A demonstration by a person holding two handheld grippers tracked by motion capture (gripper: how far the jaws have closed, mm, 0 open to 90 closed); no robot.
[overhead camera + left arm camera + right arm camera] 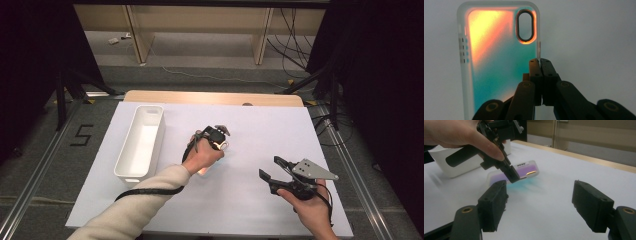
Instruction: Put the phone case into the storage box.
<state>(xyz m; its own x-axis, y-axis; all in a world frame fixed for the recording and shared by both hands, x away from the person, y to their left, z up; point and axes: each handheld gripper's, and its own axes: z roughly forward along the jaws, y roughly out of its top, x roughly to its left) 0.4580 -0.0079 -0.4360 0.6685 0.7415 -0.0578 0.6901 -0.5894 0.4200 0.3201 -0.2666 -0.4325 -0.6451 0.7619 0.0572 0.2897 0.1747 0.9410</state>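
Between the closed jaws of the left gripper point(539, 62), pinched at its long side edge: a translucent phone case point(499, 57), orange and teal in the glow, camera cut-out up beyond the jaw tips. Gripped thin, right at the rim, most of the case spreading off to one side of the jaws. Seen from the right gripper view, lifted just clear of the white worktop point(554, 185), tilted, a teal smear of light beneath it. So: picked up, apparently, and carried, not yet set down anywhere.

Nearer the person, the right gripper point(272, 169) held low over the worktop, jaws spread wide, nothing between them, well apart from the case; idle for now by the look of it.

Farther out, beyond the left jaws and off to their side, a white bin point(141, 140), long and open-topped, nothing visible inside. Likely destination, as a guess. Left to do, on that reading: carry across, lower in, release
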